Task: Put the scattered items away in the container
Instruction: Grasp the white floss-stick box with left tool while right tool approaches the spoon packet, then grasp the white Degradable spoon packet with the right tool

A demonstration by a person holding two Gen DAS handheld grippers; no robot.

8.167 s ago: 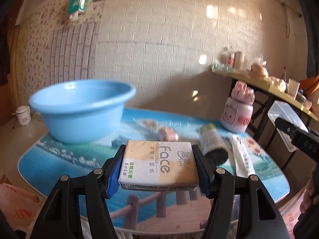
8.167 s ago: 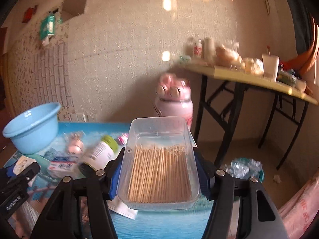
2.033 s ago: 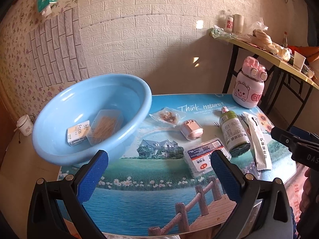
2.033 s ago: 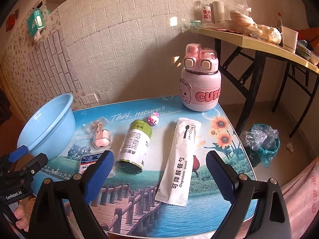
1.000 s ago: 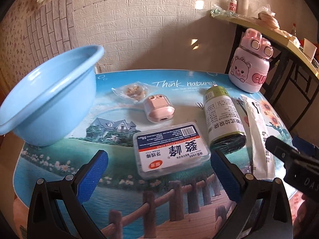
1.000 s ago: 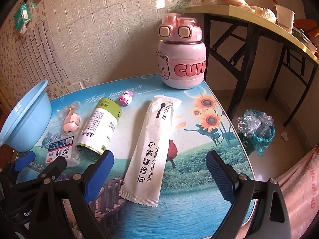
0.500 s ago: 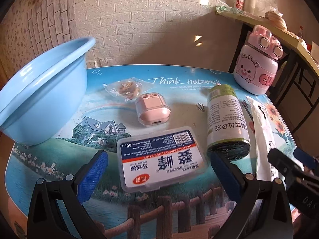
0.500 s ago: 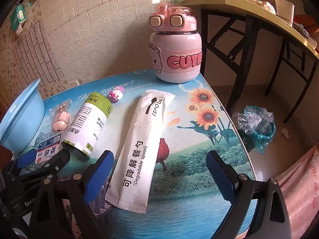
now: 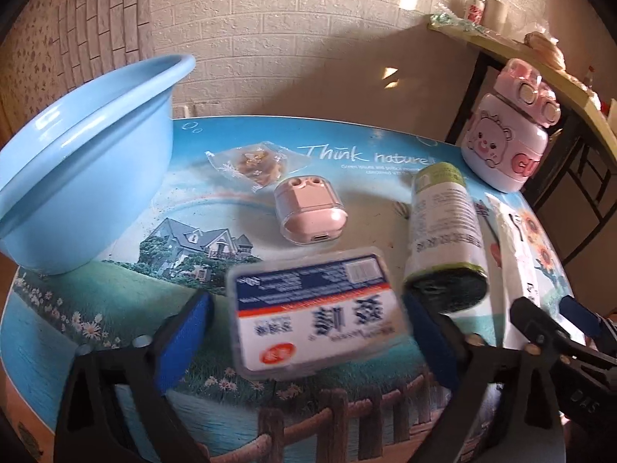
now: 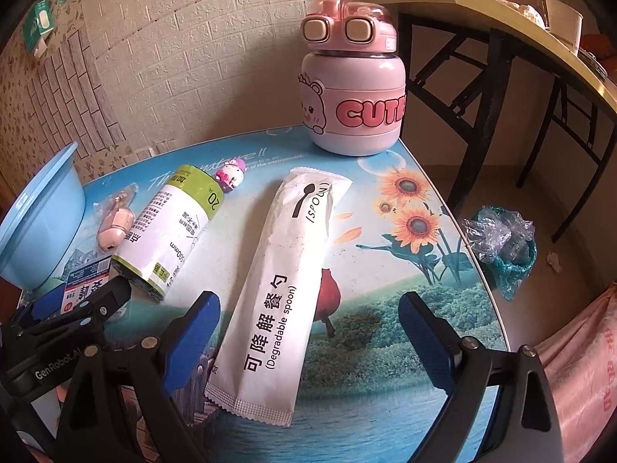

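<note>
Left gripper: the left gripper is held low over the table, and its blue-padded jaws are closing around the flat clear plastic box with a blue, white and red label; a gap is seen on each side, so the box is not yet pinched.
Right gripper: the right gripper is held with jaws spread wide over the lower part of the long white paper spoon packet, which is not touched.
Container: the light blue plastic basin is set at the left edge of the picture-printed table, well apart from the box.
Between box and basin: only bare tabletop is seen.
Beyond the box: a small pink earbud case and a clear wrapper with a brown snack are laid there.
Beside the box: a green-and-white labelled roll is lying on its side, just right of the jaw.
Far right: a pink bear-printed flask is stood upright; a small pink toy figure is lying near the roll's top.
</note>
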